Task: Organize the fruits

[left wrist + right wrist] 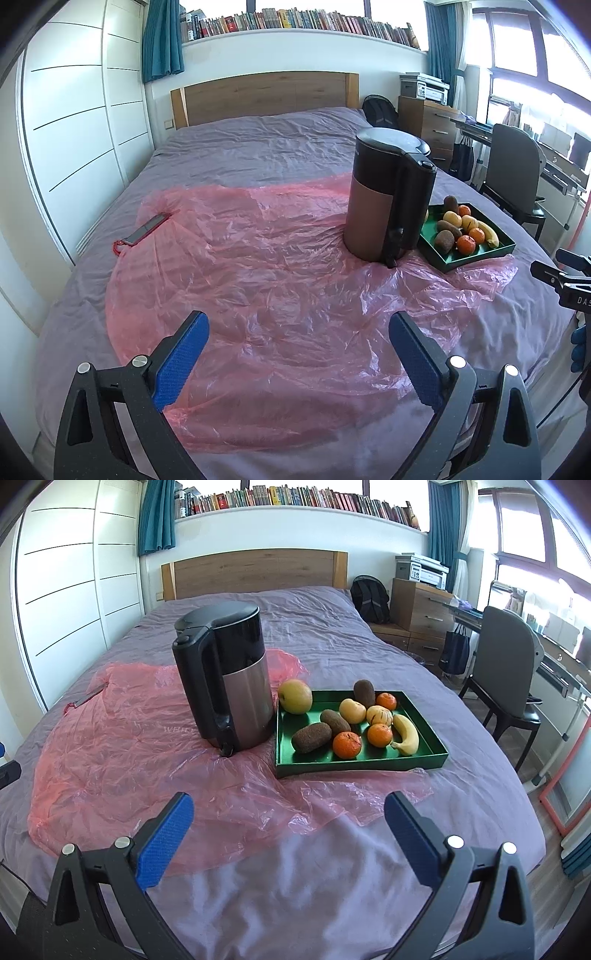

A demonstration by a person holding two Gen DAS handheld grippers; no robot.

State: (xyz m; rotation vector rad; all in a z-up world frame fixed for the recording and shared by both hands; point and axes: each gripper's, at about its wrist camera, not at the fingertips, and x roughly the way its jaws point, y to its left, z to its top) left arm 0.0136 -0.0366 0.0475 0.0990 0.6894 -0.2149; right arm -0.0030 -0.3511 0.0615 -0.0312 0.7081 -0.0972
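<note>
Green tray (424, 758) holding fruits right of kettle (225, 679); pear (294, 696) firm, bruisable, gripping across middle. My left gripper (298, 332) and right gripper (289, 812) gaping wide, holding nothing.

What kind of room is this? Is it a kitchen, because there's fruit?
It looks like a bedroom, not a kitchen. There is a big bed with a wooden headboard, white wardrobe doors, and a long shelf of books under the window.
</note>
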